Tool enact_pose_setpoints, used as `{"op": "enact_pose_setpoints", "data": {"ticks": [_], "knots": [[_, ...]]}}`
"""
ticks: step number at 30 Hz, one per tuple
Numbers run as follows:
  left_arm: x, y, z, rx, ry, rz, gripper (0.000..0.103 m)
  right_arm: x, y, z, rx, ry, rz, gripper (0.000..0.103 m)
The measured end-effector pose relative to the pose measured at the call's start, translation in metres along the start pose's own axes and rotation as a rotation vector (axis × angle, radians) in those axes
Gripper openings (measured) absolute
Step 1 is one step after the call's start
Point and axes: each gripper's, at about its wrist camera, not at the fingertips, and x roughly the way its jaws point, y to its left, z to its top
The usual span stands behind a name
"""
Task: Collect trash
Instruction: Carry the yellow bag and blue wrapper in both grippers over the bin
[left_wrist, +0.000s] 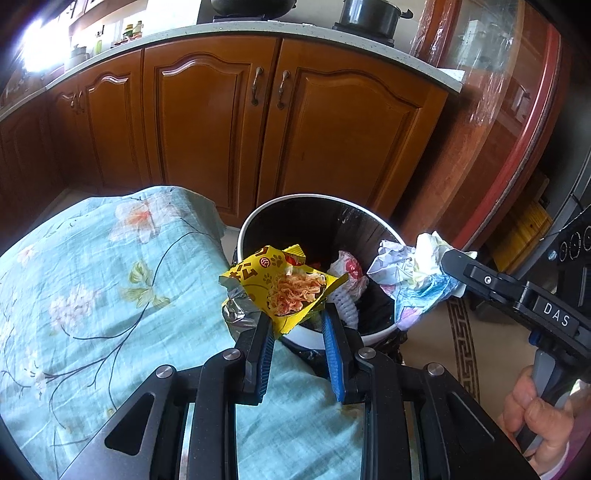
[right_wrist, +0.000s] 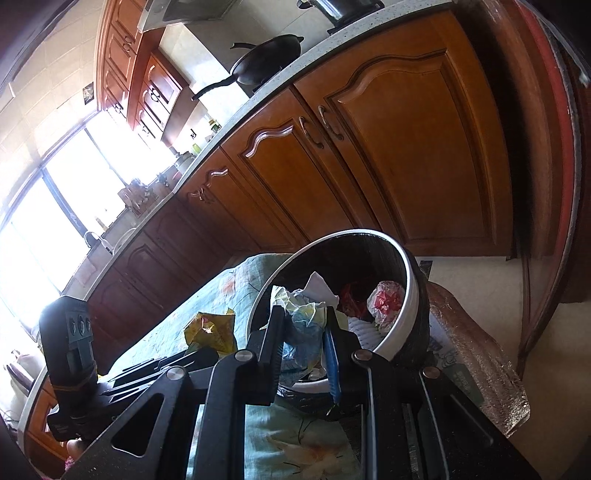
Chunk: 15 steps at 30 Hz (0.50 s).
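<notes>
1. The round white-rimmed trash bin with black liner (left_wrist: 255, 218), lower centre, is already holding trash (little room).
2. The left gripper (left_wrist: 295, 317) is pinching a torn yellow snack wrapper (left_wrist: 280, 280) over the near rim; it could be slipping onto the floral teal tablecloth (left_wrist: 92, 280).
3. The right gripper (right_wrist: 303, 325) is clamping crumpled white-and-blue paper (right_wrist: 301, 314) over the bin edge, risking falling outside.

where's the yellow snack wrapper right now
In the left wrist view the yellow snack wrapper sits pinched in the left gripper, over the near rim of the trash bin.
</notes>
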Motion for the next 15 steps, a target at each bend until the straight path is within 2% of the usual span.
{"op": "enact_pose_setpoints", "data": {"ticks": [15], "knots": [[0.033, -0.024, 0.027, 0.032, 0.024, -0.013, 0.025, 0.013, -0.002, 0.021, -0.047, -0.003, -0.057, 0.021]]}}
